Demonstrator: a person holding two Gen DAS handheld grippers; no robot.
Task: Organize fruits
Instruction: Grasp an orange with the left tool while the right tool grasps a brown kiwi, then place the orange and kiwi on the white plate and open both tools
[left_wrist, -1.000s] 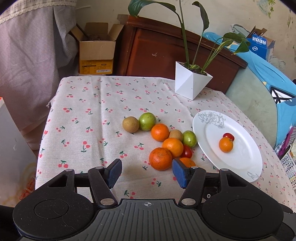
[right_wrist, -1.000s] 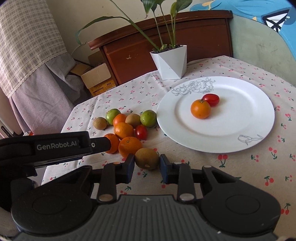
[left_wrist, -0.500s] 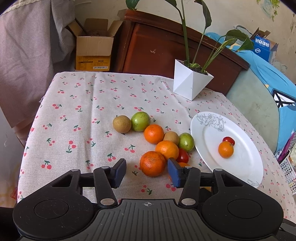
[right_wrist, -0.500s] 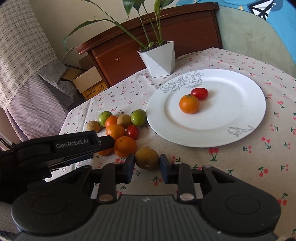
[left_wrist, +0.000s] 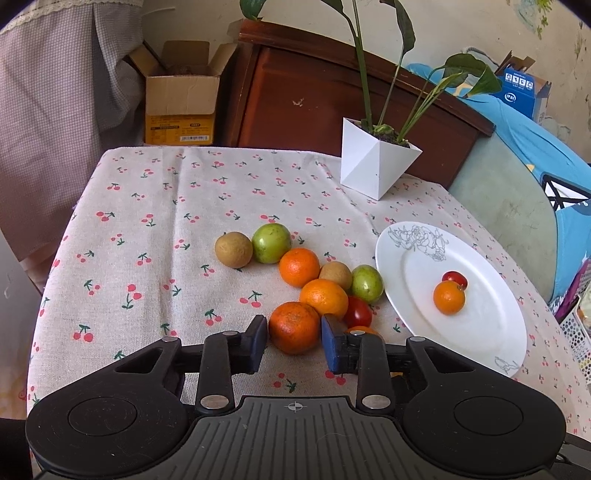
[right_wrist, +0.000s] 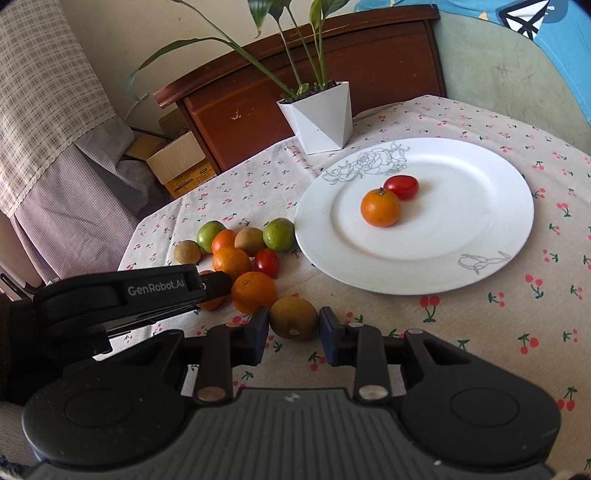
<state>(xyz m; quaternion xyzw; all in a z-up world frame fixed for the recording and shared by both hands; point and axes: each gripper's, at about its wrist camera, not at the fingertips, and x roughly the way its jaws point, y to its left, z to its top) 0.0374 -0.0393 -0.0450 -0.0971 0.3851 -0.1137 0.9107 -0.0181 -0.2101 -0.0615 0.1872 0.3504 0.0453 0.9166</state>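
Note:
On the cherry-print tablecloth (left_wrist: 147, 221) lies a cluster of oranges, green fruits, brown fruits and a red tomato (left_wrist: 357, 312). My left gripper (left_wrist: 294, 341) is closing its jaws on the nearest orange (left_wrist: 293, 326), and both blue pads touch its sides. My right gripper (right_wrist: 293, 334) is shut on a brown fruit (right_wrist: 293, 317) that rests on the cloth beside the pile. A white plate (left_wrist: 480, 332) to the right carries a small orange (left_wrist: 448, 297) and a cherry tomato (left_wrist: 455, 278). The left gripper's black housing (right_wrist: 122, 295) hides part of the pile in the right wrist view.
A white faceted planter (left_wrist: 376, 162) with long leaves stands at the table's far side. Behind the table are a dark wooden board (left_wrist: 314, 99) and an open cardboard box (left_wrist: 181, 107). A blue-covered seat (left_wrist: 517, 177) flanks the right edge.
The left gripper's jaws have narrowed from wide apart to touching the nearest orange. The right gripper still holds the brown fruit, and its view has tilted slightly.

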